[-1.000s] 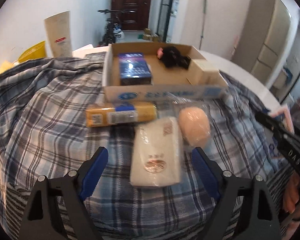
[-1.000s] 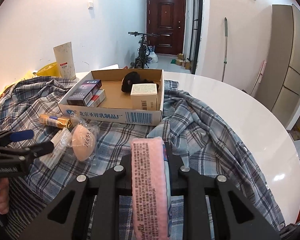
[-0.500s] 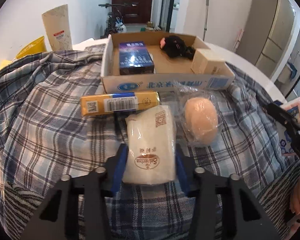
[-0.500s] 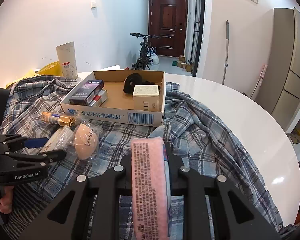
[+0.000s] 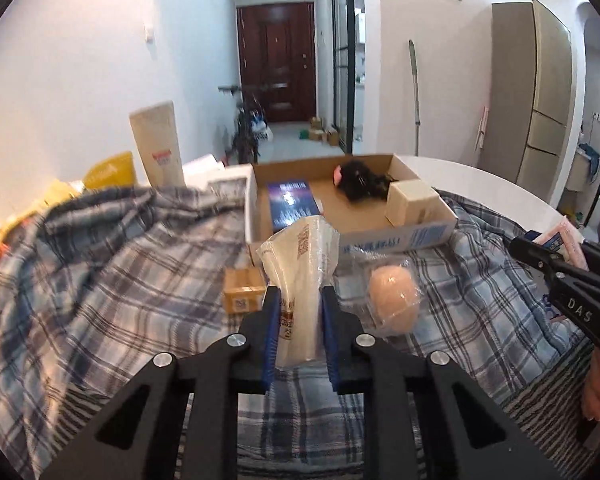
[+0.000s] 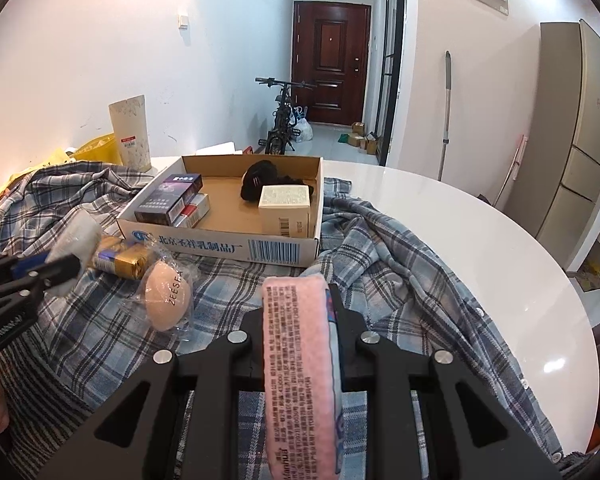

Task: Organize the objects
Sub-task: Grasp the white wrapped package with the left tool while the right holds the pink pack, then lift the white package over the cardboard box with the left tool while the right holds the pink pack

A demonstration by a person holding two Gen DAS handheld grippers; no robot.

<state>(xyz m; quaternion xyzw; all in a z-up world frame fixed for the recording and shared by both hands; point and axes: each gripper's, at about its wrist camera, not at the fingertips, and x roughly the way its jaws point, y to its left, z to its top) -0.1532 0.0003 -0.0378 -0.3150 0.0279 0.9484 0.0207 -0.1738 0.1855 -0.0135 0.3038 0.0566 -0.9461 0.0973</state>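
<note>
Packet of white wipes [image 5: 300,280] sits pinched between the blue fingers [image 5: 271,328] of the left gripper [image 5: 298,332], lower half clamped, upper end poking up and forward, its top edge overlapping the front wall of the cardboard box [image 5: 396,240] in the left wrist view. It looks clear of the plaid cloth [image 5: 100,280]. Right gripper [image 6: 300,344] pinches a pink packet [image 6: 298,360] on edge, short of the box and a little to its right.

Step in hand, by my reading: both packets gripped, carry to the box not yet made. Next move calls for taking the wipes forward over the front wall and setting them on bare cardboard between the dark blue carton [image 5: 292,204] and the cream carton [image 5: 412,204]; soft wrap may sag or catch the wall.

Just in front of the box on the cloth: peach sponge in clear wrap [image 5: 392,300] and a gold packet [image 5: 244,290], both unpicked. Cloth covers the white counter [image 6: 480,248].
</note>
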